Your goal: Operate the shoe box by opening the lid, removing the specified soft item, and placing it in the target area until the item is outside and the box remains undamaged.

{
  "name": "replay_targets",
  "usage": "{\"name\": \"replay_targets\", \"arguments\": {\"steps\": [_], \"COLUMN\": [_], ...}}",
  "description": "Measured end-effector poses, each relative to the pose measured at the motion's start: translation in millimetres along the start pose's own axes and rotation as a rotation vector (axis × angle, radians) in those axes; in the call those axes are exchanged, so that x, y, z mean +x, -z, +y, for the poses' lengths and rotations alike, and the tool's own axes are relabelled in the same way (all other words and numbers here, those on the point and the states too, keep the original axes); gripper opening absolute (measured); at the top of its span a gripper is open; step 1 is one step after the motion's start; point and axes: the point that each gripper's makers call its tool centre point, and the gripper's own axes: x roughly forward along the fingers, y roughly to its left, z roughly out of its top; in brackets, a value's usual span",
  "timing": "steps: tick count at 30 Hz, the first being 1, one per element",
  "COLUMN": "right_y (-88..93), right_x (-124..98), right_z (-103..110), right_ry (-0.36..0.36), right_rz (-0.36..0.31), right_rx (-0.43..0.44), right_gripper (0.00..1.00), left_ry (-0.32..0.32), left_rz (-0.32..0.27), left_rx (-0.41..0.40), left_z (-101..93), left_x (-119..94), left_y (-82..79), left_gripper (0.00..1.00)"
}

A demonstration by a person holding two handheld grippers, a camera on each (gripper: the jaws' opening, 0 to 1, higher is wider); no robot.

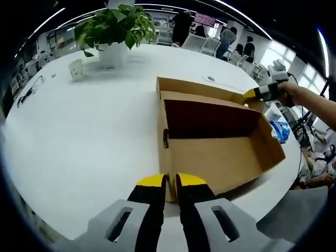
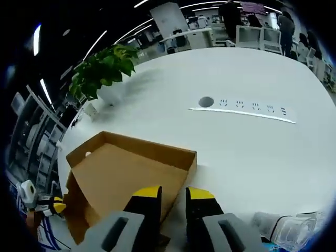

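Note:
The brown cardboard shoe box [image 1: 220, 157] lies open on the white round table [image 1: 79, 136], showing a bare tan floor and a dark back wall. Its lid [image 1: 199, 90] stands tilted back at the far side. My left gripper [image 1: 171, 181] is nearly closed across the box's near corner wall. The right gripper [image 1: 252, 93], held by a person's hand, touches the lid's far right corner. In the right gripper view my right gripper [image 2: 174, 193] straddles the rim of the lid [image 2: 121, 178]. A crumpled clear-and-blue plastic packet [image 1: 278, 128] lies on the table beside the box.
A potted plant [image 1: 115, 26] in a white pot and a small cup [image 1: 76, 68] stand at the table's far left. A socket strip [image 2: 241, 110] and a round cable hole [image 2: 206, 101] sit in the tabletop. People and chairs are in the background.

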Motion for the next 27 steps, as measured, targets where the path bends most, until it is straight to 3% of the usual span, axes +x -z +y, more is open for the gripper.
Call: {"name": "replay_targets", "arguments": {"steps": [5, 8, 19, 27], "right_y": [5.2, 2.1, 1.9, 1.5], "right_x": [2.0, 2.7, -8.8, -20.5], "right_z": [-3.7, -8.5, -5.0, 1.4], "right_ry": [0.032, 0.044, 0.049, 0.038], "right_rz": [0.014, 0.018, 0.001, -0.030], "right_rx": [0.046, 0.031, -0.048, -0.048], "right_gripper": [0.06, 0.02, 0.00, 0.00], "left_ry": [-0.009, -0.016, -0.019, -0.027], "left_rz": [-0.007, -0.006, -0.024, -0.040], "left_rx": [-0.005, -0.011, -0.027, -0.034], "left_z": [1.0, 0.7, -0.2, 0.7], "left_x": [0.8, 0.7, 0.6, 0.5], "left_y": [-1.0, -0.9, -1.5, -1.3], "left_gripper": [0.04, 0.03, 0.03, 0.02]}}
